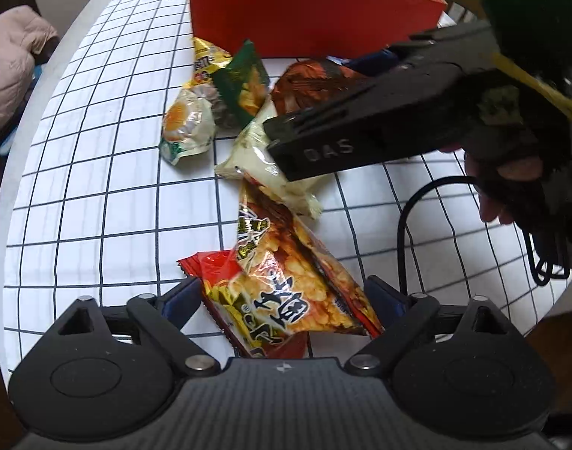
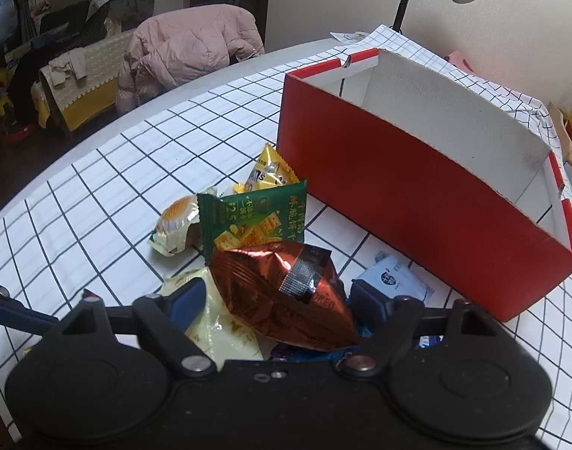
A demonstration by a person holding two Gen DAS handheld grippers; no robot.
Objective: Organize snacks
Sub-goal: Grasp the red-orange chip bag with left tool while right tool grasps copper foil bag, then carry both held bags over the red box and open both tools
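Left gripper [image 1: 282, 302]: jaws spread wide, straddling the orange bag [image 1: 282, 281]; pads look just clear of the film, no squeeze yet.
Right gripper [image 2: 276, 298]: jaws apart either side of the brown bag [image 2: 282, 296]; pads near its flanks, contact hard to call, no firm pinch showing.
Snack pile: loose heap on the checked cloth [image 1: 98, 187], just in front of the red box [image 2: 417, 202].
Orange bag: crinkly clear-and-printed film, puffed, lying over a red packet [image 1: 210, 273].
Brown bag: metallic foil, pillow-shaped, glossy, creased at the seam.
Cream bag [image 1: 263, 161]: pale soft film, half under the right gripper in the left view.
Green packet [image 2: 255, 217]: flat, propped up on its edge against the heap.
Round cake [image 2: 175, 225]: small domed pack, at the far side of the pile.
Box: stiff cardboard, red outside, white inside, open top, nothing visible in it.
Handling, judged: all light, air-filled, slippery; contents brittle, so a gentle close.
Where to grip, judged: across the middle of the pillow or at a crimped end seam; foil likely to slide if pinched on the bulge.
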